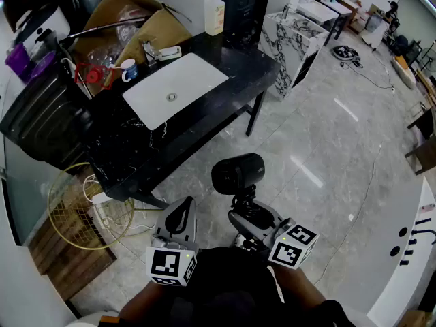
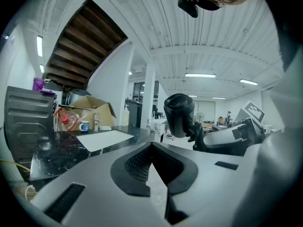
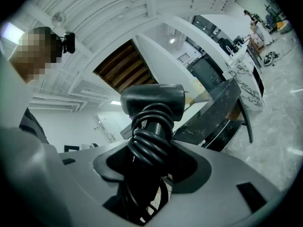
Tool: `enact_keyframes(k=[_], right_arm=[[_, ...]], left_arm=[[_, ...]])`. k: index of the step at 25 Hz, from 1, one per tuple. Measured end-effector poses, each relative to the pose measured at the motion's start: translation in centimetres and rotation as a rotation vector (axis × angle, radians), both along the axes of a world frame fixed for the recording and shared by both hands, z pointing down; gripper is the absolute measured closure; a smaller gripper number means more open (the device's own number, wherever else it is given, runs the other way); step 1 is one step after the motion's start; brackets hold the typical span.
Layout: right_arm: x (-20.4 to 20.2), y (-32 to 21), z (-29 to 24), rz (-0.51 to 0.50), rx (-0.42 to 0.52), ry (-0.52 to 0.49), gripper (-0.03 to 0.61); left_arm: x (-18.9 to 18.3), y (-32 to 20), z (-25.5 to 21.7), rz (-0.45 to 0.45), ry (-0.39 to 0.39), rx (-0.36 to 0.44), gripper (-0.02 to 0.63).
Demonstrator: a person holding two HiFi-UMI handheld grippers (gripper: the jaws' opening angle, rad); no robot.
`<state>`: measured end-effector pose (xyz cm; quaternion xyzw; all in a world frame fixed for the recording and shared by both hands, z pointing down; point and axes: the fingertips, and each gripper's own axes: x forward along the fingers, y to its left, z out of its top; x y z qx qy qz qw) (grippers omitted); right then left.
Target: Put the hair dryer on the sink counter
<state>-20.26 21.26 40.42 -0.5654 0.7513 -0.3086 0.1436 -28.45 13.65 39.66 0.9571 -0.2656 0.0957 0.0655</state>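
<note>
The black hair dryer [image 1: 237, 174] stands upright in my right gripper [image 1: 246, 206], well above the floor and in front of the counter. In the right gripper view the jaws are shut on the hair dryer [image 3: 152, 100] at its handle, which has the cord coiled round it. The black sink counter [image 1: 231, 63] with its white basin [image 1: 176, 87] lies ahead and to the left. My left gripper [image 1: 178, 213] hovers beside the right one, shut and empty. The left gripper view shows its pads meeting at the left gripper [image 2: 151, 148], with the hair dryer [image 2: 180, 115] off to its right.
On the counter's far end sit a cardboard box [image 1: 129, 19], a mug [image 1: 129, 70] and a pump bottle [image 1: 215, 12]. A dark ridged case [image 1: 41, 114] stands at the left. A yellow wire basket [image 1: 82, 210] and cables lie on the floor below. A marble-patterned unit [image 1: 300, 36] stands behind.
</note>
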Motion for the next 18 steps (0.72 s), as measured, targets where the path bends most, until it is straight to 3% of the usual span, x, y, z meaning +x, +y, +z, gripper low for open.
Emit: enact_keyframes(k=[18], right_arm=[[1.6,1.0,-0.4,0.068,0.05,-0.04,0.333]], left_arm=[[0.7,0.5,0.0,0.034,-0.025,0.028,0.604]])
